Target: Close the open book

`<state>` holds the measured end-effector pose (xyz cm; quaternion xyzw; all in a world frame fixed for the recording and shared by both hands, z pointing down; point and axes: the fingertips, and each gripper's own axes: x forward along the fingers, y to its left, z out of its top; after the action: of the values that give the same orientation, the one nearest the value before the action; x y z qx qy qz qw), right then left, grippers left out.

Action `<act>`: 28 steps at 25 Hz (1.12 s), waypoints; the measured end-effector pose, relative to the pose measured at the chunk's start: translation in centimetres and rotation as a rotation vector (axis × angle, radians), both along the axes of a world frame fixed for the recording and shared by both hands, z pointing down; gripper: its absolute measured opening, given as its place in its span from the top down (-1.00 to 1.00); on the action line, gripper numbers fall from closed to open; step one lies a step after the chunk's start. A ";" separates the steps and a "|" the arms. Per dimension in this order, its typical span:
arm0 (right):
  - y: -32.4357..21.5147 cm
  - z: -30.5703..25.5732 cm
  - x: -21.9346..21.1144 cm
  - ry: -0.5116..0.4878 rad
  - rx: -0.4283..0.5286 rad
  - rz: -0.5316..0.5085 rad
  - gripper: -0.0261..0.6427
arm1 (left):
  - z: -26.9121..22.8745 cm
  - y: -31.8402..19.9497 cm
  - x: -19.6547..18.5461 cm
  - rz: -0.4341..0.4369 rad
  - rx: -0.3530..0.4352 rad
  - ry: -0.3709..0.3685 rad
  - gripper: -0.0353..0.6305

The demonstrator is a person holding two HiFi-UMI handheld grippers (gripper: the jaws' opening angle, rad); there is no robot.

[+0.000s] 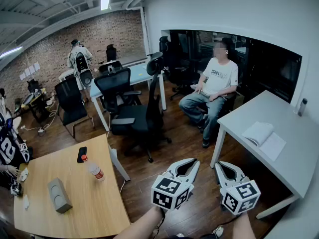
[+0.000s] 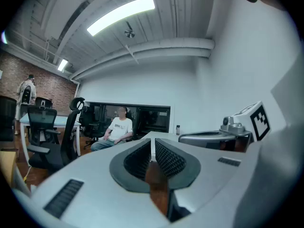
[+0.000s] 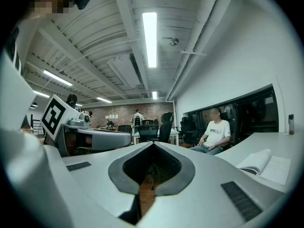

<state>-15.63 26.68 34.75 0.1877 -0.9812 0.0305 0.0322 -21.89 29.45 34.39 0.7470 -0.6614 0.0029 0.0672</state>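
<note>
Open book (image 1: 263,136) on the white table (image 1: 299,158) — untouched.
Left gripper (image 1: 195,162) fingers a narrow slit apart, right gripper (image 1: 218,165) fingers together — both empty.

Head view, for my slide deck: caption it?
Empty left gripper and right gripper hover short of the open book on the white table.

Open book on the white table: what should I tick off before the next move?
1. Book lies open, not yet closed: ok.
2. Left gripper empty, jaws a slit apart: ok.
3. Right gripper empty, jaws together: ok.
4. Grippers at the book: not ok, both hang over the floor short of the white table.
5. Bottle stands apart from the book: ok.
</note>
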 end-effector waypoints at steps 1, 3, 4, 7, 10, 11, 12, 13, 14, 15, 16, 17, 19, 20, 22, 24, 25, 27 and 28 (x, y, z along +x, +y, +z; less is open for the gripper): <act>-0.3 0.2 0.5 0.000 -0.003 0.010 0.91 | 0.2 -0.3 0.4 0.008 -0.003 0.008 0.80; -1.0 0.5 1.6 0.004 -0.008 0.029 0.91 | 0.4 -1.1 1.5 0.028 -0.007 0.020 0.80; -1.3 0.6 2.2 0.005 -0.009 0.040 0.91 | 0.5 -1.5 2.1 0.041 -0.009 0.022 0.80; -2.7 0.7 4.3 -0.005 -0.015 0.081 0.91 | 1.0 -3.0 4.2 0.088 -0.015 0.018 0.80; -4.2 1.2 6.8 -0.005 -0.031 0.134 0.91 | 1.4 -4.7 6.5 0.138 -0.025 0.022 0.80; -4.7 1.3 7.7 -0.001 -0.036 0.155 0.91 | 1.5 -5.3 7.4 0.155 -0.026 0.027 0.80; -5.1 1.4 8.7 0.002 -0.038 0.174 0.91 | 1.5 -5.9 8.3 0.173 -0.024 0.031 0.80; -5.6 1.4 9.6 0.005 -0.038 0.192 0.91 | 1.4 -6.6 9.2 0.191 -0.022 0.034 0.80; -6.1 1.4 10.5 0.006 -0.037 0.211 0.91 | 1.4 -7.2 10.1 0.210 -0.020 0.035 0.80; -6.7 1.4 11.4 0.007 -0.036 0.229 0.91 | 1.4 -7.9 10.9 0.228 -0.020 0.035 0.80; -7.3 1.4 12.4 0.007 -0.036 0.247 0.91 | 1.4 -8.6 11.9 0.246 -0.020 0.035 0.80; -7.9 1.3 13.4 0.007 -0.037 0.266 0.91 | 1.4 -9.2 12.8 0.265 -0.022 0.035 0.80; -9.1 1.3 15.5 0.007 -0.040 0.306 0.91 | 1.5 -10.6 14.9 0.302 -0.029 0.036 0.80; -9.7 1.4 16.6 0.007 -0.044 0.325 0.91 | 1.6 -11.3 15.9 0.321 -0.034 0.036 0.80; -10.7 1.8 18.4 0.008 -0.053 0.357 0.91 | 2.0 -12.5 17.8 0.353 -0.044 0.038 0.80; -11.8 2.0 20.1 0.011 -0.061 0.383 0.91 | 2.2 -13.8 19.4 0.379 -0.052 0.038 0.80; -12.4 2.1 20.9 0.012 -0.062 0.395 0.91 | 2.3 -14.5 20.2 0.391 -0.054 0.037 0.80; -13.7 2.2 22.4 0.012 -0.064 0.417 0.91 | 2.4 -15.9 21.7 0.409 -0.059 0.037 0.80; -14.3 2.3 23.2 0.012 -0.066 0.428 0.91 | 2.5 -16.7 22.4 0.417 -0.063 0.037 0.80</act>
<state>7.54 12.37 37.06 0.3908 -0.9172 0.0676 0.0371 0.48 12.80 36.88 0.8652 -0.4908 0.0235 0.1005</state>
